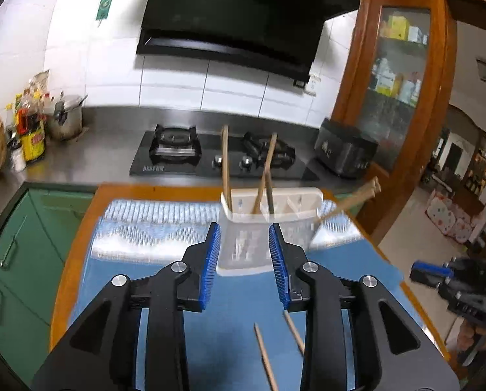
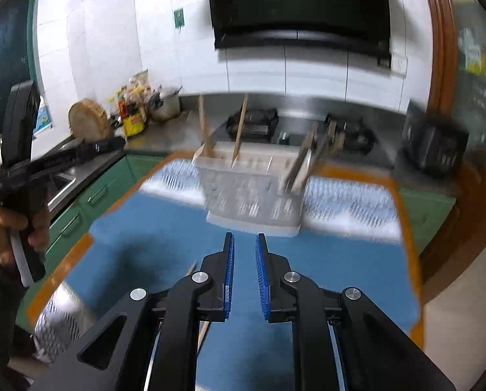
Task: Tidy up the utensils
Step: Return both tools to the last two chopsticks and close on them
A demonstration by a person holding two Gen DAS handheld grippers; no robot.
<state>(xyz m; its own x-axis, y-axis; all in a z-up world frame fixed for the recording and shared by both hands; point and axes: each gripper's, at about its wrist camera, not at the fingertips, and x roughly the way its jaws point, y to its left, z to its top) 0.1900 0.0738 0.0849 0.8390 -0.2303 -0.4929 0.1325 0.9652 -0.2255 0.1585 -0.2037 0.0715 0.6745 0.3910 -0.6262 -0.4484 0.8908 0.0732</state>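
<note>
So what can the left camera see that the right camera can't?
Only the left wrist view shows the glass cabinet and two loose chopsticks on the blue mat. Only the right wrist view shows the person's hand holding the other gripper. Both show the white utensil holder with sticks inside, and the stove.

Both wrist views face the utensil caddy [image 1: 270, 224] closely.

White slotted caddy [image 1: 269, 224] upright on blue mat, wooden chopsticks [image 1: 226, 166] leaning inside.
</note>
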